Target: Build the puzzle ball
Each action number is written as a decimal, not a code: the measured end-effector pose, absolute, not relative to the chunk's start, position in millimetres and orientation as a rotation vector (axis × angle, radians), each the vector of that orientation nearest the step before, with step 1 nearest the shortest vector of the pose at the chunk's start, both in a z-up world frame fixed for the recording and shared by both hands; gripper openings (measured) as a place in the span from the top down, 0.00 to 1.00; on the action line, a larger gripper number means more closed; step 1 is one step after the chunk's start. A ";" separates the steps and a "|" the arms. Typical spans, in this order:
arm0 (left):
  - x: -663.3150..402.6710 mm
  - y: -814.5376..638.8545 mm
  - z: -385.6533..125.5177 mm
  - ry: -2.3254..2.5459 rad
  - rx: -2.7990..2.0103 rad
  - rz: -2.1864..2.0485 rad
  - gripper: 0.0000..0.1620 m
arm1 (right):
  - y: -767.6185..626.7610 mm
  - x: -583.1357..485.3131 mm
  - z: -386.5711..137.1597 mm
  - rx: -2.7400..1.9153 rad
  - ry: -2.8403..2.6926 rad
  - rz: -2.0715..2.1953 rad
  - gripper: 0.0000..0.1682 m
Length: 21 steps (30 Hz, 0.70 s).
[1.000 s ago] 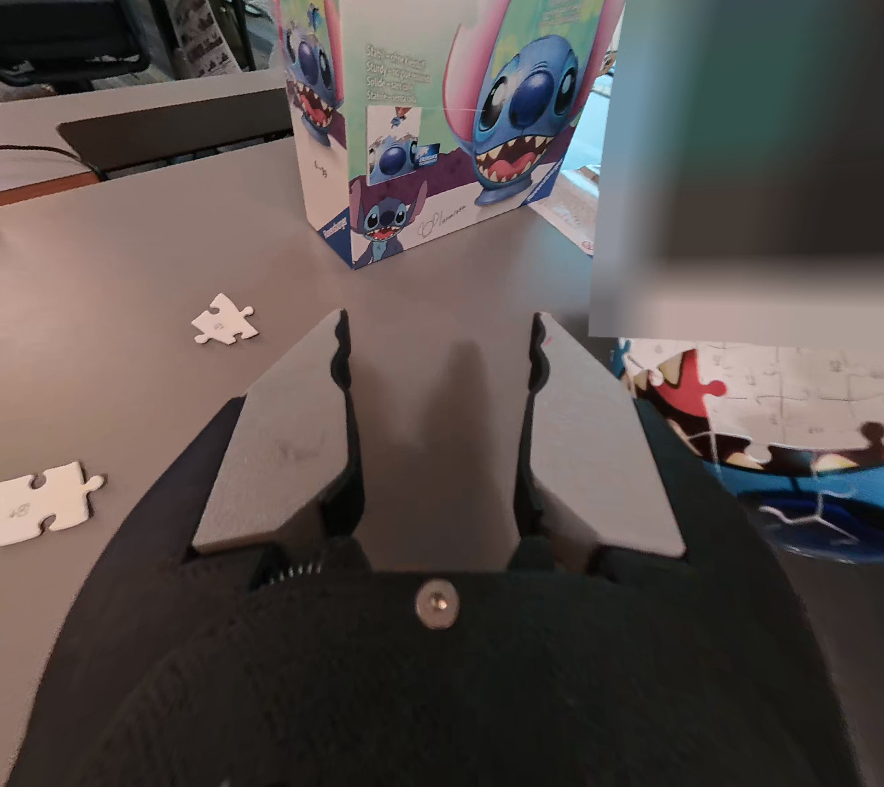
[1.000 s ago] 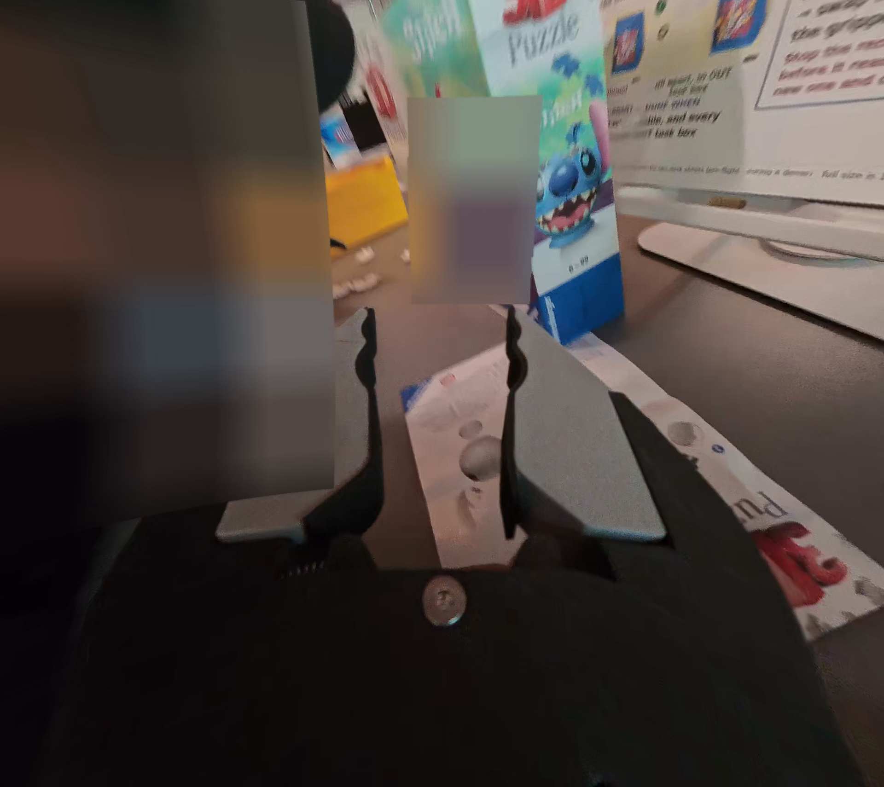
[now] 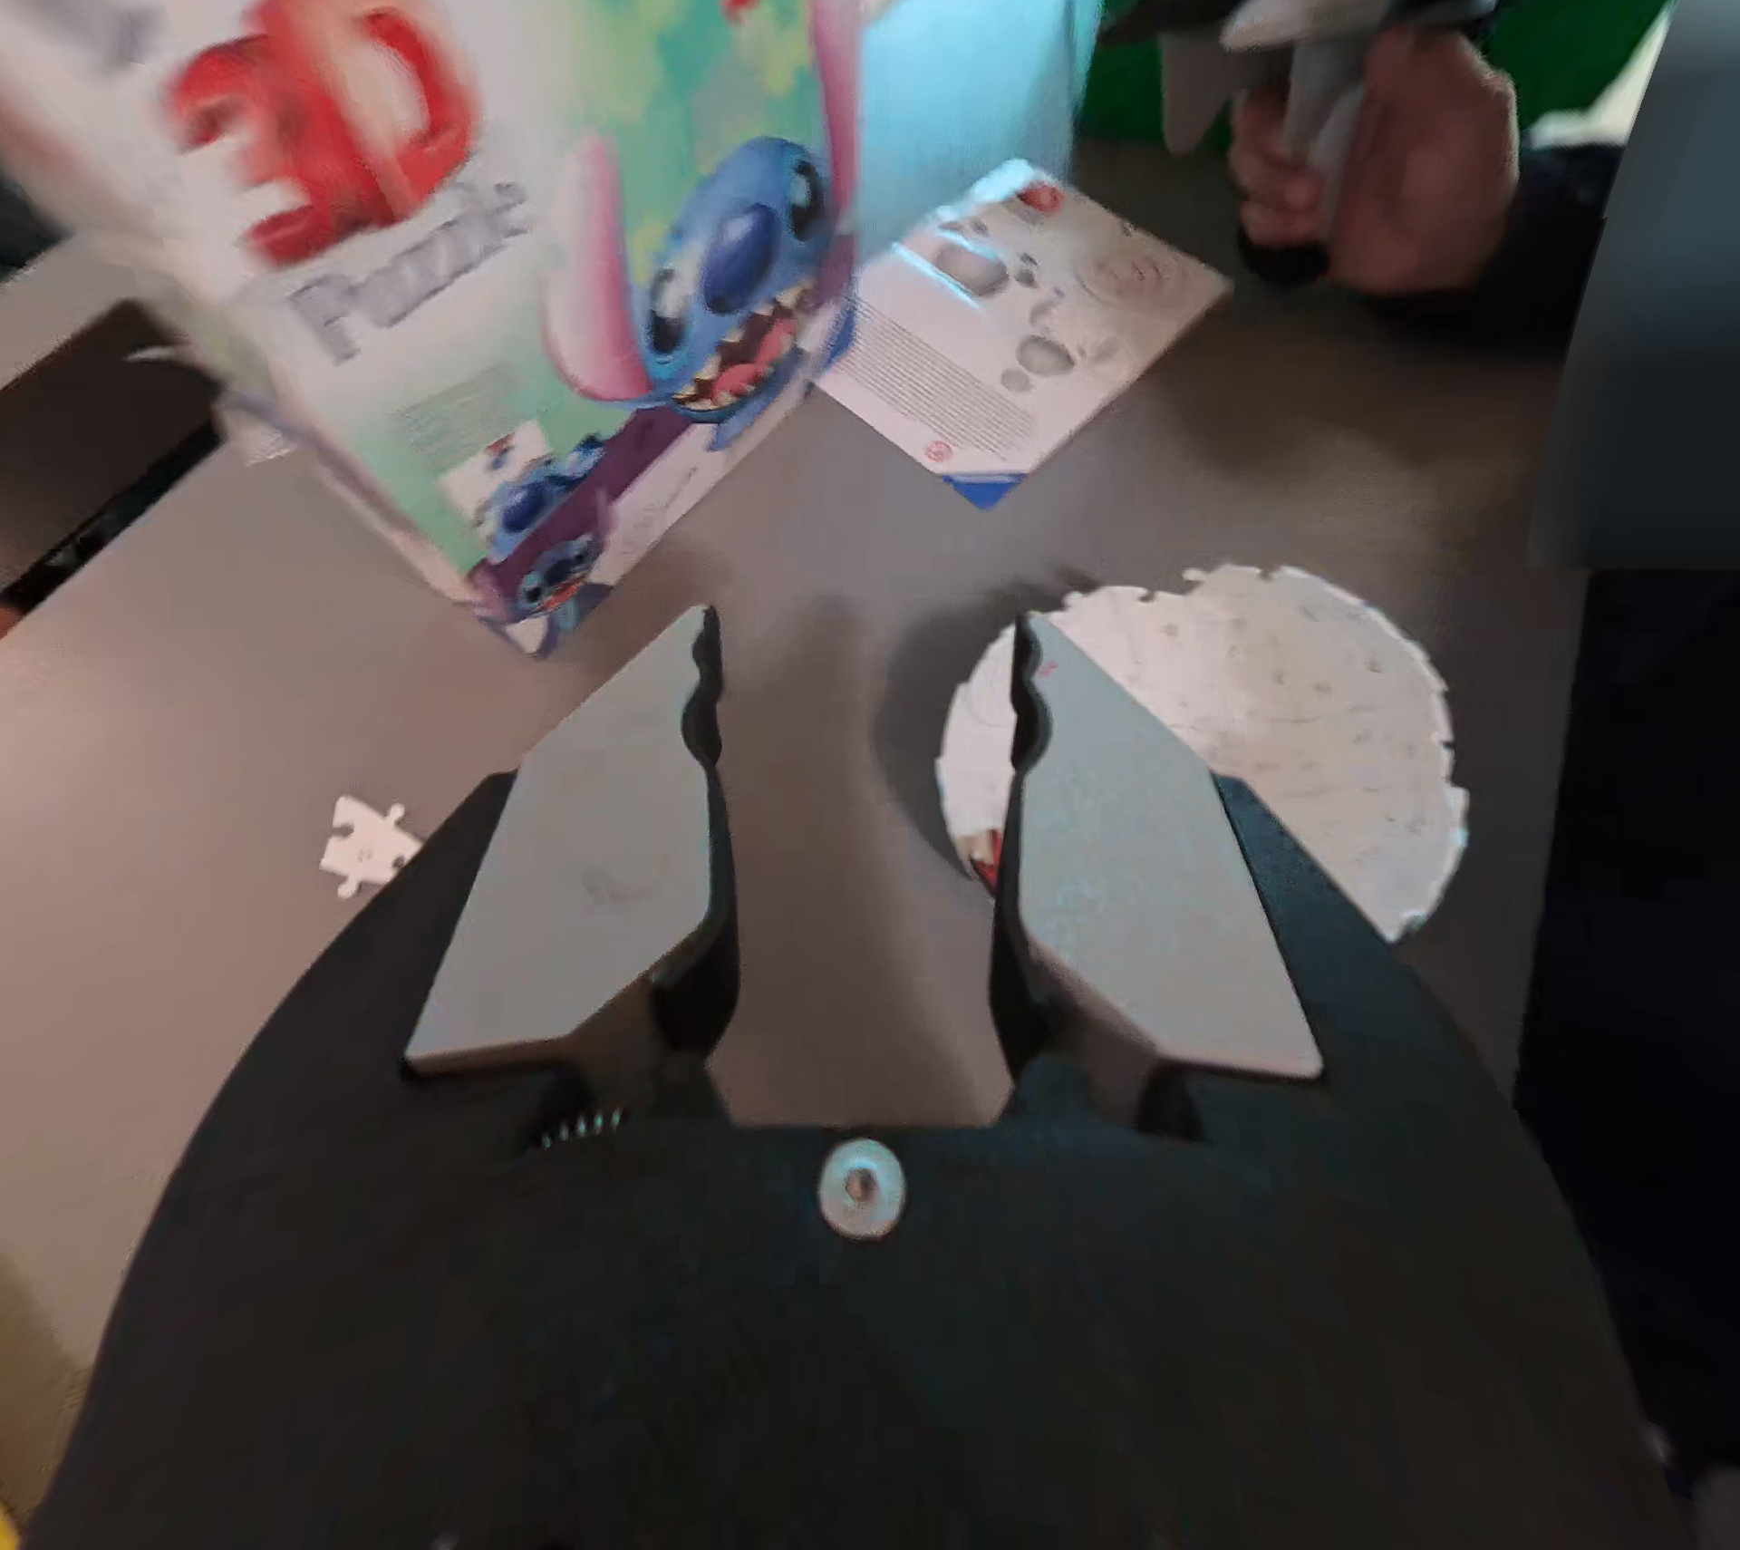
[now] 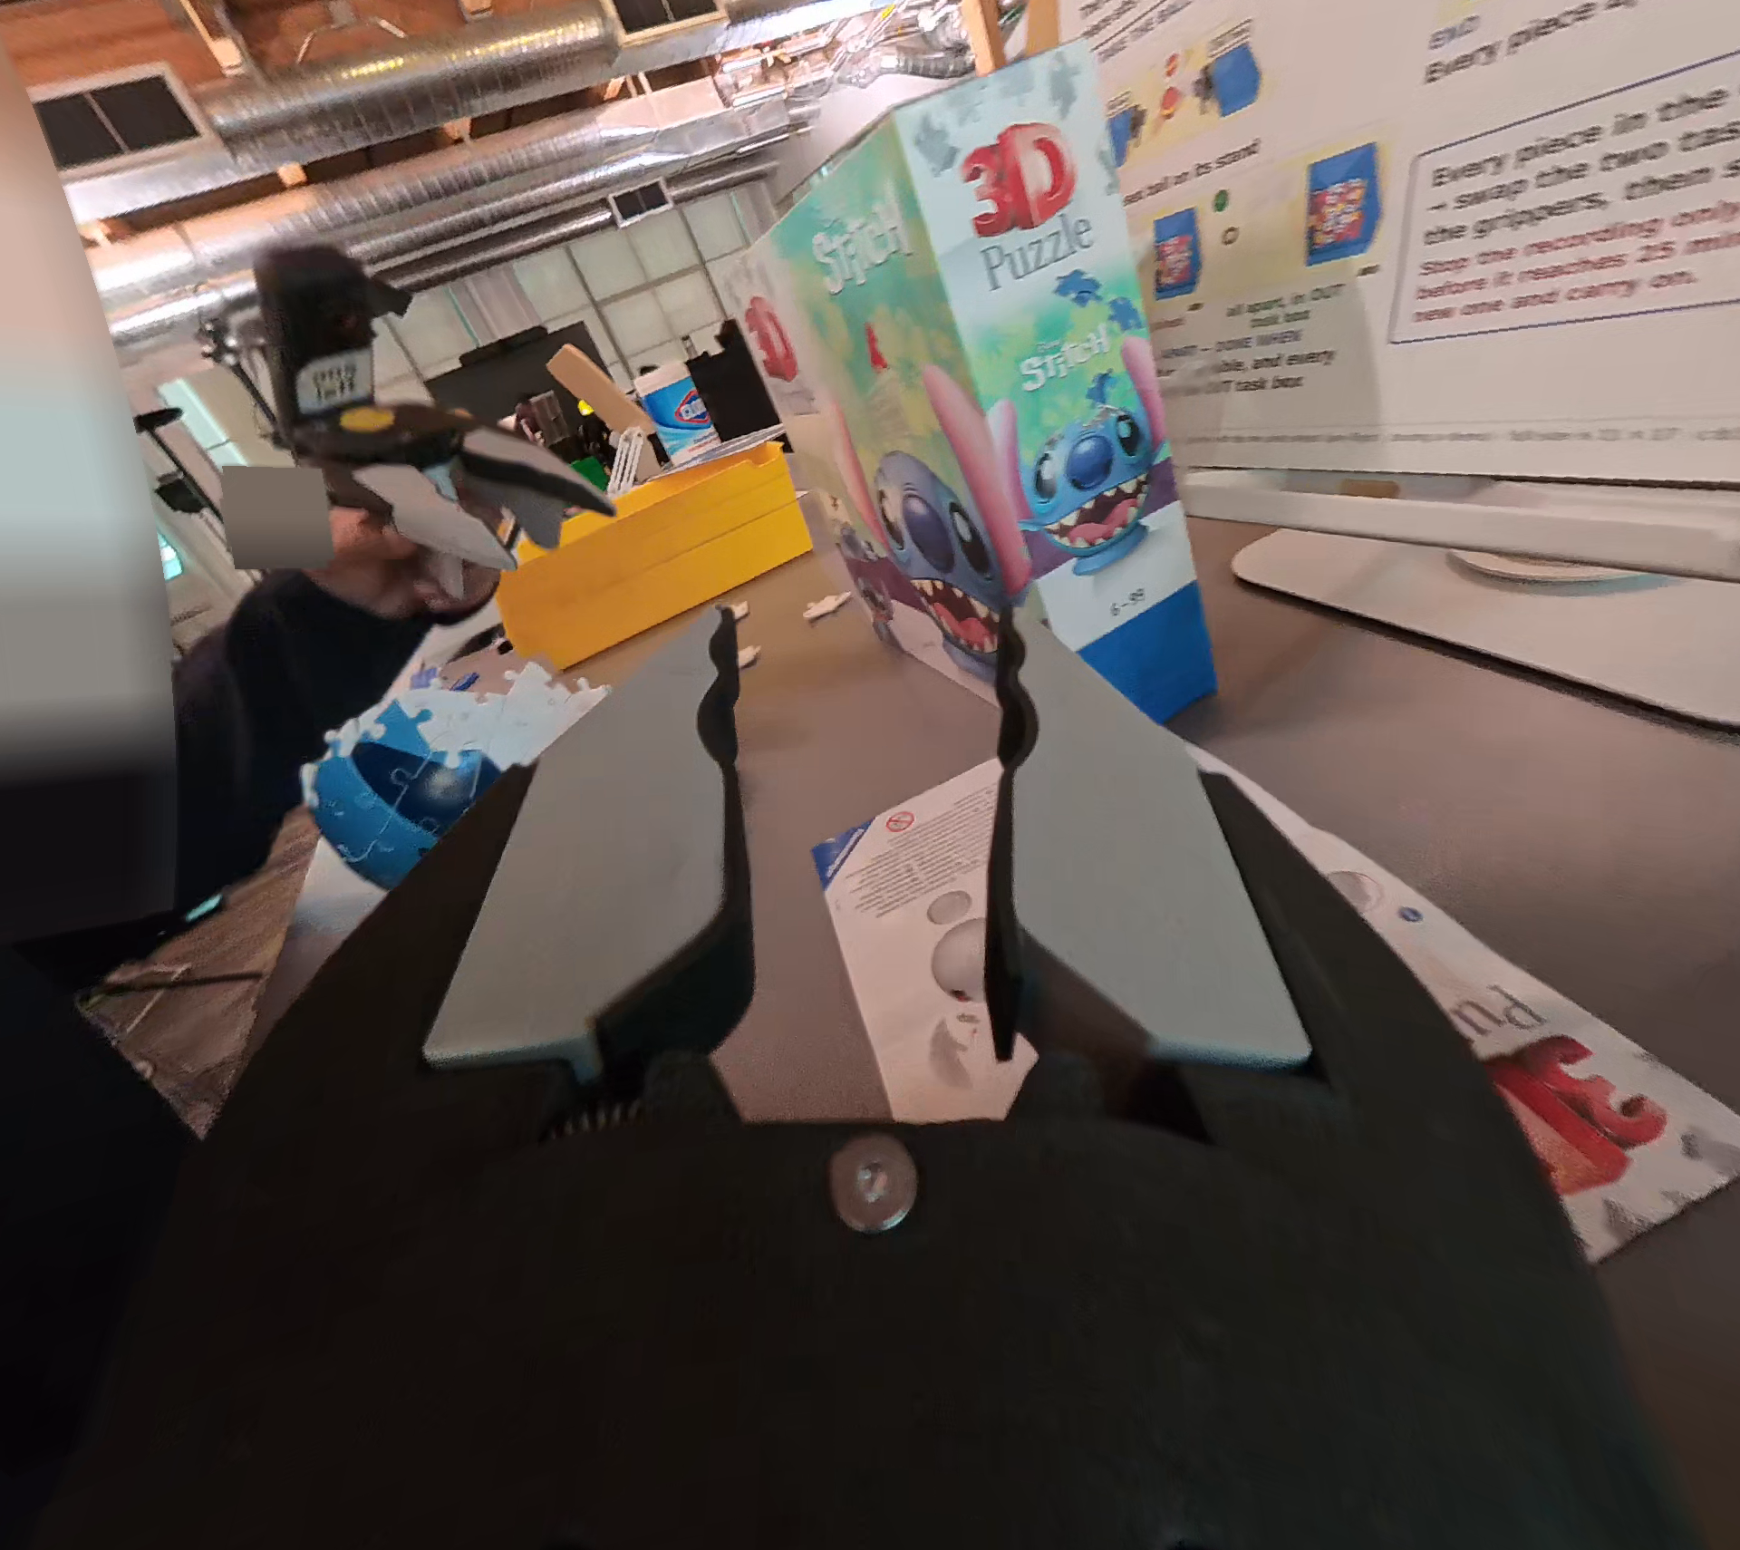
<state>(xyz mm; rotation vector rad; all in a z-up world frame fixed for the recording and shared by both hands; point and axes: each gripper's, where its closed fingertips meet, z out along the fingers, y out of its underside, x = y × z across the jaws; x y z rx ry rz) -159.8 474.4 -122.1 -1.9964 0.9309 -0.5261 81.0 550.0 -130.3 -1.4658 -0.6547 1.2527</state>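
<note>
The left tool hangs over the grey table with its fingers spread wide and nothing between them. Just past and under its right finger lies the half-built puzzle ball, a bowl-shaped section with its white inside showing and a jagged rim. A loose white puzzle piece lies on the table just left of the left finger. Ahead and to the left stands the puzzle box, blurred, and ahead to the right of it lies an instruction leaflet.

The right tool is also wide apart and empty, held low above the leaflet, which lies under its gap and right finger. The box stands upright straight ahead. To the left of its left finger the puzzle ball shows its blue outside, partly hidden behind that finger. A yellow tray sits farther ahead on the left, with a few loose pieces near it.
</note>
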 end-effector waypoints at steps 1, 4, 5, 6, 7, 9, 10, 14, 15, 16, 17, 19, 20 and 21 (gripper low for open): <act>-149.0 473.1 -124.4 1.018 -2.044 -0.502 0.64 | 546.5 78.8 -130.2 -1.465 -0.675 1.255 0.69; -135.4 475.7 -150.5 1.306 -2.169 -0.294 0.67 | 538.4 74.9 -131.0 -1.463 -0.725 1.253 0.69; -133.3 477.1 -160.0 1.378 -2.200 -0.243 0.70 | 536.7 73.6 -132.1 -1.465 -0.740 1.248 0.69; -129.2 474.9 -168.9 1.442 -2.236 -0.239 0.74 | 535.4 72.3 -133.6 -1.471 -0.755 1.243 0.69; -125.2 470.8 -177.3 1.497 -2.278 -0.254 0.76 | 534.1 71.0 -135.0 -1.475 -0.768 1.240 0.69; -124.8 468.7 -191.1 1.560 -2.344 -0.218 0.75 | 531.3 68.5 -136.3 -1.478 -0.786 1.244 0.69; -127.1 468.5 -196.6 1.579 -2.367 -0.191 0.76 | 529.4 67.3 -136.5 -1.478 -0.795 1.251 0.69; -130.3 460.7 -208.2 1.605 -2.439 -0.235 0.82 | 523.2 63.6 -137.2 -1.473 -0.835 1.245 0.69; -129.2 459.3 -209.6 1.611 -2.446 -0.251 0.84 | 522.4 63.1 -137.4 -1.472 -0.843 1.239 0.69; -127.8 458.1 -211.2 1.619 -2.453 -0.263 0.85 | 521.8 62.7 -137.3 -1.470 -0.848 1.234 0.69; -126.6 456.6 -213.3 1.632 -2.462 -0.274 0.85 | 521.2 62.0 -137.5 -1.468 -0.853 1.232 0.69; -125.3 453.7 -217.8 1.659 -2.482 -0.286 0.88 | 520.0 60.2 -139.2 -1.472 -0.865 1.230 0.69; -124.7 451.6 -219.8 1.670 -2.492 -0.298 0.93 | 519.5 59.2 -140.3 -1.476 -0.872 1.228 0.69; -124.6 452.2 -221.1 1.668 -2.492 -0.291 0.95 | 518.8 57.8 -142.0 -1.480 -0.880 1.225 0.69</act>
